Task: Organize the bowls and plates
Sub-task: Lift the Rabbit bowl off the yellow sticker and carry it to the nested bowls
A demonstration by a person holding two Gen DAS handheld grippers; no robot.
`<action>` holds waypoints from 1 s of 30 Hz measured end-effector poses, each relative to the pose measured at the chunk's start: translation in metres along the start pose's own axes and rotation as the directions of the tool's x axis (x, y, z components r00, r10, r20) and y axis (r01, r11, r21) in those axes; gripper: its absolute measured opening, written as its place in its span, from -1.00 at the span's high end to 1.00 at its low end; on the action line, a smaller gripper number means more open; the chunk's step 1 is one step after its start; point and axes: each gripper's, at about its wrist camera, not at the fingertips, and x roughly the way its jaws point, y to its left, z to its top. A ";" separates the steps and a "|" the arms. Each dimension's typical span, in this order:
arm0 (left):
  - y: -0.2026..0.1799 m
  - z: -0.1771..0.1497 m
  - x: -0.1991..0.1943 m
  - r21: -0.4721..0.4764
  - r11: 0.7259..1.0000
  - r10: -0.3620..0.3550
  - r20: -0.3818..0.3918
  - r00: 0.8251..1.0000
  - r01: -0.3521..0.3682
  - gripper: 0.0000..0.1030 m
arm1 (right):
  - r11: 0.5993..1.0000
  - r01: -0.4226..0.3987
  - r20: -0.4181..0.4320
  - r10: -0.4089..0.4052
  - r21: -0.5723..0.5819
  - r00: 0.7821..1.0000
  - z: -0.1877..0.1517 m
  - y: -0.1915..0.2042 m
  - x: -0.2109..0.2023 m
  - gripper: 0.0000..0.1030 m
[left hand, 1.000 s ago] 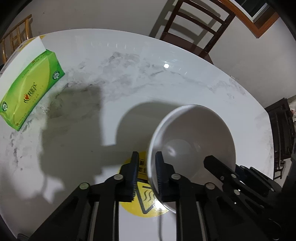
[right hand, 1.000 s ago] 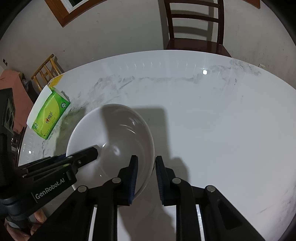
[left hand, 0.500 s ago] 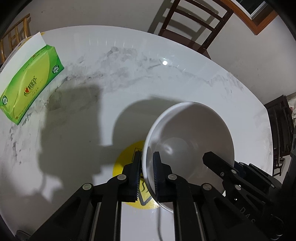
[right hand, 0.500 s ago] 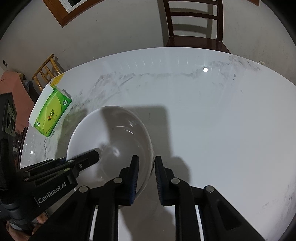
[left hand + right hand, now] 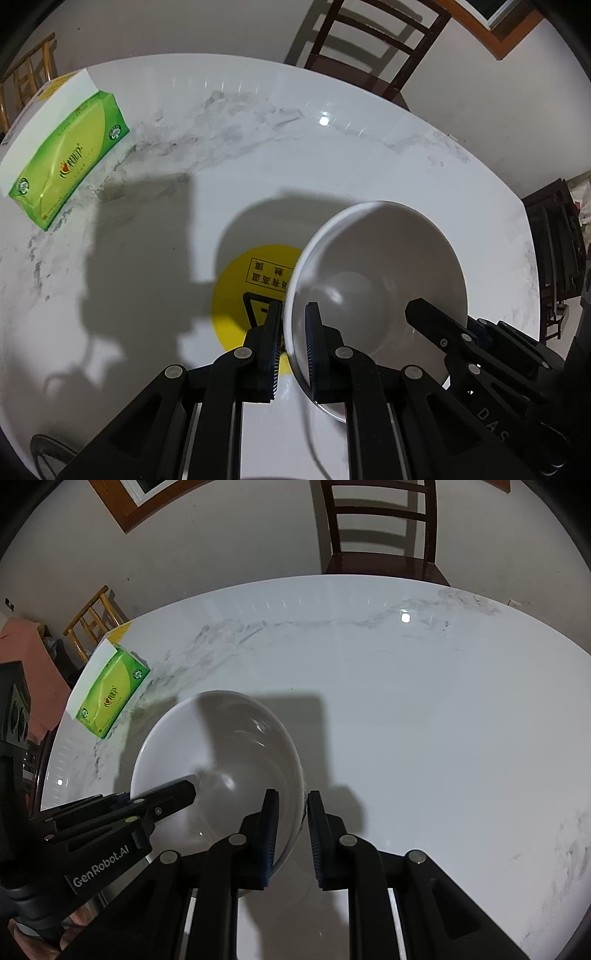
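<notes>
Black left tongs (image 5: 155,805) — "GenRobot.AI" (white print) — on bowl (image 5: 221,753) rim

The bowl (image 5: 380,273) hides part of the yellow sticker (image 5: 247,291); the print on it is too small to read. The chair (image 5: 380,528) behind the table (image 5: 406,720) is cut off at the top.

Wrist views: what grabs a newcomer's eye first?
The white bowl, pinched at opposite rims by the left gripper and right gripper above the marble table. Then the yellow warning sticker under it and the green tissue pack at the table's far-left edge.
</notes>
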 end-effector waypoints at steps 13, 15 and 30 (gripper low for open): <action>-0.012 -0.028 -0.040 0.024 1.000 0.013 0.035 0.999 -0.014 0.81 | 0.999 0.020 0.036 -0.018 -0.039 0.999 -0.027 0.014 -0.048 0.69; -0.014 -0.035 -0.046 0.029 0.999 0.013 0.038 0.999 -0.014 0.81 | 0.999 0.022 0.037 -0.021 -0.039 0.999 -0.032 0.016 -0.054 0.69; -0.015 -0.070 -0.073 0.048 0.999 0.022 0.047 0.999 -0.024 0.81 | 0.999 0.019 0.030 -0.018 -0.039 0.999 -0.062 0.026 -0.077 0.69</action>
